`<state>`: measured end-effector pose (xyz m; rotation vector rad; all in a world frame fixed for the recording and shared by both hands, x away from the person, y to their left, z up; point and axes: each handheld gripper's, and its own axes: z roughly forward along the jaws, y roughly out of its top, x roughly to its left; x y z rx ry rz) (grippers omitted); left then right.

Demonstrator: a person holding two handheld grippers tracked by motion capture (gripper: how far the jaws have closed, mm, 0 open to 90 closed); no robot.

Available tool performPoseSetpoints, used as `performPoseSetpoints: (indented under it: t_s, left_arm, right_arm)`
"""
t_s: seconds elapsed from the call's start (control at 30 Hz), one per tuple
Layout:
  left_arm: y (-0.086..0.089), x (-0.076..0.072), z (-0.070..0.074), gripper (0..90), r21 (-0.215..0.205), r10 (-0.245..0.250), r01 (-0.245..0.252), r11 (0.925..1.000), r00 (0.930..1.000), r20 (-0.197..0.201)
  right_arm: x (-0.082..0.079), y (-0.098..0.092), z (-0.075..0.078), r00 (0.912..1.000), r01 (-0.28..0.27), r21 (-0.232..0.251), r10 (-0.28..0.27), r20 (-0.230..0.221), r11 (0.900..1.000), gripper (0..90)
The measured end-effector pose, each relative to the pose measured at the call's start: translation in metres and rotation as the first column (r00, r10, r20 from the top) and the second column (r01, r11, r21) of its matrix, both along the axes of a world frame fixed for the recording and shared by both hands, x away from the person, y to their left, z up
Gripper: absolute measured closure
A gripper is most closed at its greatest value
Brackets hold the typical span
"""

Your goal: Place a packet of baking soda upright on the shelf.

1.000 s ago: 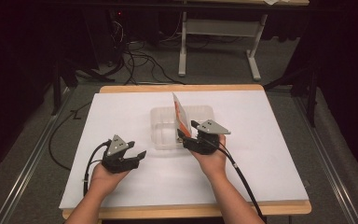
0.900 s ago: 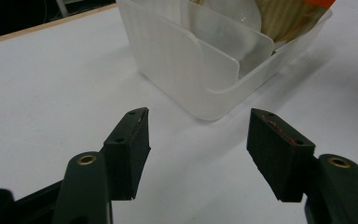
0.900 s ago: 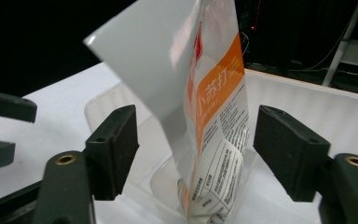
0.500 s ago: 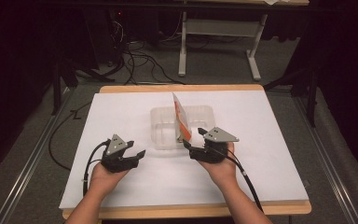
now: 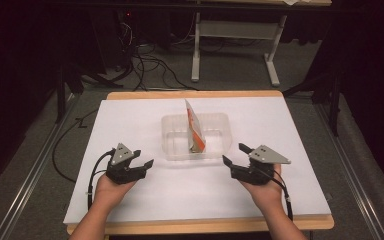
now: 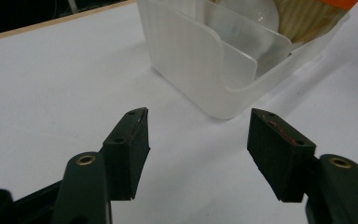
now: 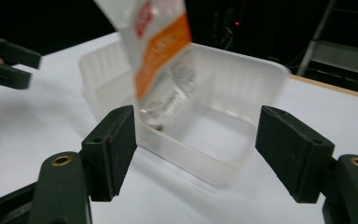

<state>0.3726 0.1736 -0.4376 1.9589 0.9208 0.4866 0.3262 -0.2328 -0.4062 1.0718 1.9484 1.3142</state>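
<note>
We judge placing done: orange-and-white packet (image 5: 195, 131) stands mid-frame in the translucent tub (image 5: 172, 150); left gripper (image 5: 141, 165) and right gripper (image 5: 234, 156), wide open, empty, could next withdraw.

The bench (image 5: 130, 130) has a matt white top with a pale wood edge. The tub (image 5: 172, 145) is frosted, translucent plastic, smooth, with fine ribs on its walls. The packet (image 5: 196, 131) in it is glossy printed film, orange and white. Each gripper's jaws look like matt black plastic with brass-coloured rivets.
</note>
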Motion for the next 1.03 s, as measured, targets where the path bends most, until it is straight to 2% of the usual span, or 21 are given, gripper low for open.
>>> performPoseSetpoints:
  t_s: [0.13,0.23,0.33,0.4,0.43,0.47,0.57,0.63,0.73,0.83,0.97,1.03]
  left_arm:
    - [0.004,0.000,0.001,39.0,-0.005,0.014,-0.014,0.9999,0.9999,0.002]
    - [0.007,0.000,0.000,39.1,-0.008,0.021,-0.021,0.9997,0.9998,-0.007]
    - [0.008,0.003,-0.004,39.1,0.002,0.033,-0.033,0.9994,0.9990,-0.029]
    - [0.007,0.005,-0.006,39.1,0.013,0.033,-0.033,0.9994,0.9985,-0.044]
    - [0.004,0.005,-0.007,39.1,0.018,0.037,-0.036,0.9992,0.9983,-0.046]
    - [0.003,0.005,-0.007,39.0,0.023,0.036,-0.035,0.9991,0.9983,-0.045]
    - [0.000,0.004,-0.008,39.0,0.026,0.039,-0.037,0.9990,0.9983,-0.044]
    - [-0.002,0.003,-0.007,38.9,0.033,0.037,-0.035,0.9988,0.9986,-0.039]
    - [-0.002,0.001,-0.006,38.8,0.032,0.031,-0.030,0.9990,0.9991,-0.028]
    - [0.000,0.000,-0.005,38.7,0.034,0.020,-0.019,0.9992,0.9995,-0.024]
    - [0.004,0.000,-0.003,38.7,0.015,0.017,-0.016,0.9998,0.9998,-0.013]
    - [0.007,0.000,-0.001,38.7,-0.004,0.019,-0.019,0.9998,0.9998,-0.011]
  right_arm:
    - [-0.007,-0.036,-0.001,0.9966,0.081,-0.020,-0.081,-0.009,0.996,29.6]
    - [-0.015,-0.066,0.001,0.9887,0.146,0.003,-0.146,-0.033,0.989,29.6]
    - [-0.024,-0.086,0.002,0.9824,0.185,0.015,-0.185,-0.029,0.983,29.4]
    - [-0.029,-0.099,-0.006,0.9781,0.208,0.049,-0.207,-0.023,0.977,29.5]
    - [-0.030,-0.106,-0.013,0.9750,0.221,0.059,-0.220,-0.035,0.973,30.2]
    - [-0.030,-0.111,-0.022,0.9683,0.243,0.035,-0.240,-0.069,0.969,29.8]
    - [-0.025,-0.118,-0.039,0.9607,0.250,-0.053,-0.254,-0.112,0.967,30.4]
    - [-0.019,-0.121,-0.045,0.9550,0.256,-0.055,-0.262,-0.140,0.965,30.3]
    - [-0.018,-0.120,-0.044,0.9558,0.257,-0.048,-0.261,-0.135,0.965,29.8]
    - [-0.018,-0.116,-0.045,0.9559,0.251,-0.072,-0.259,-0.138,0.965,29.7]
    - [-0.018,-0.112,-0.046,0.9526,0.257,-0.093,-0.268,-0.143,0.962,29.6]
    - [-0.019,-0.109,-0.045,0.9526,0.260,-0.089,-0.270,-0.140,0.962,28.8]
